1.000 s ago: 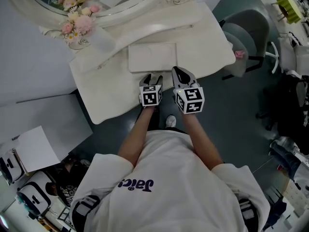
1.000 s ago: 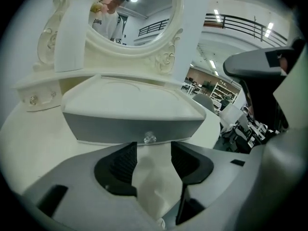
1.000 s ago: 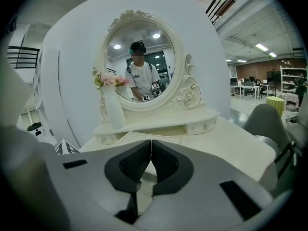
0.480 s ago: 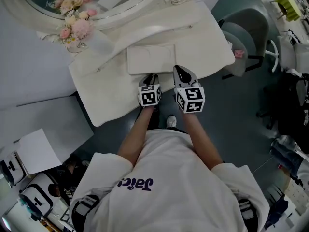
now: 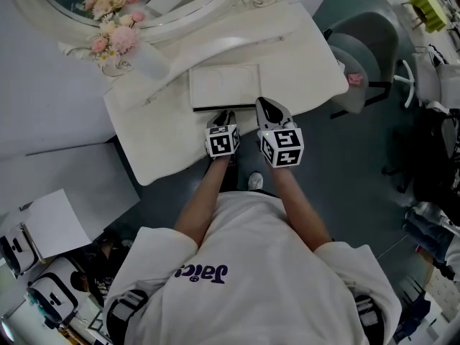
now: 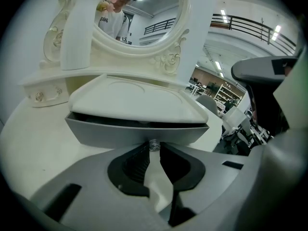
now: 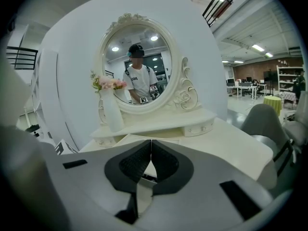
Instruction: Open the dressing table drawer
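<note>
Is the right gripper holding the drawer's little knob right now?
No, the right gripper has its jaws shut on nothing, while the left gripper, whose jaws have just been closing, pinches the knob.

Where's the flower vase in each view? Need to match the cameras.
Head view: vase at upper left, just below the mirror's rim.
Left gripper view: vase at top left, tall and close.
Right gripper view: vase left of centre, at the mirror's lower left.
Shared landmark: the oval mirror, directly behind the vase in all three.
</note>
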The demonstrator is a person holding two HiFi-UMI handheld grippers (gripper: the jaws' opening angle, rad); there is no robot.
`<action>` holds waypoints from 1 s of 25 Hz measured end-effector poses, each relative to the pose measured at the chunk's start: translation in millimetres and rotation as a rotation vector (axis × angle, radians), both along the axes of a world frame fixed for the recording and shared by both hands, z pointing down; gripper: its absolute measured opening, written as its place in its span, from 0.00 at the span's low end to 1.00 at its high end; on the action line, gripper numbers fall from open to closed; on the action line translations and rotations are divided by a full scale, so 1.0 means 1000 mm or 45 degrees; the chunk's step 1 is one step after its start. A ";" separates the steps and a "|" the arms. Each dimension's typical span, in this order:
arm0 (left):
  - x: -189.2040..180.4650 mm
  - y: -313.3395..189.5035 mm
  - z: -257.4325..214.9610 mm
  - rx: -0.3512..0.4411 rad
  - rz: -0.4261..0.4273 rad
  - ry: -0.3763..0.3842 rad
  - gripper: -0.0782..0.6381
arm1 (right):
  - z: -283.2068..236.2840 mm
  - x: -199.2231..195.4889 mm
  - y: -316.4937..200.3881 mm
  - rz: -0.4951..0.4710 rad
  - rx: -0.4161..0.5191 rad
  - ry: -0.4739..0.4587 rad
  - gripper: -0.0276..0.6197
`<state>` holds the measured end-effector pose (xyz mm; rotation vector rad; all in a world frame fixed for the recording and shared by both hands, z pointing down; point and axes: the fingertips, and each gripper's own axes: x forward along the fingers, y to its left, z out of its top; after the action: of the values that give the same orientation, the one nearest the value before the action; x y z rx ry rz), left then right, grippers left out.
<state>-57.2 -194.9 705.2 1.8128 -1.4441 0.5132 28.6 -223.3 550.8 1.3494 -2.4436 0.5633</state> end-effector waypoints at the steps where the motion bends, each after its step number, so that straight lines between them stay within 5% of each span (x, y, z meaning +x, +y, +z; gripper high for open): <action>1: 0.001 0.003 0.000 -0.002 0.000 0.001 0.22 | -0.001 0.001 0.002 0.000 0.001 -0.002 0.06; 25: 0.010 0.088 -0.001 -0.006 -0.027 0.003 0.22 | -0.009 0.006 0.069 -0.042 0.025 -0.036 0.06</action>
<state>-47.0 -107.3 704.1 1.7921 -1.4580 0.5028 34.5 -154.5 541.8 1.3152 -2.4951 0.5552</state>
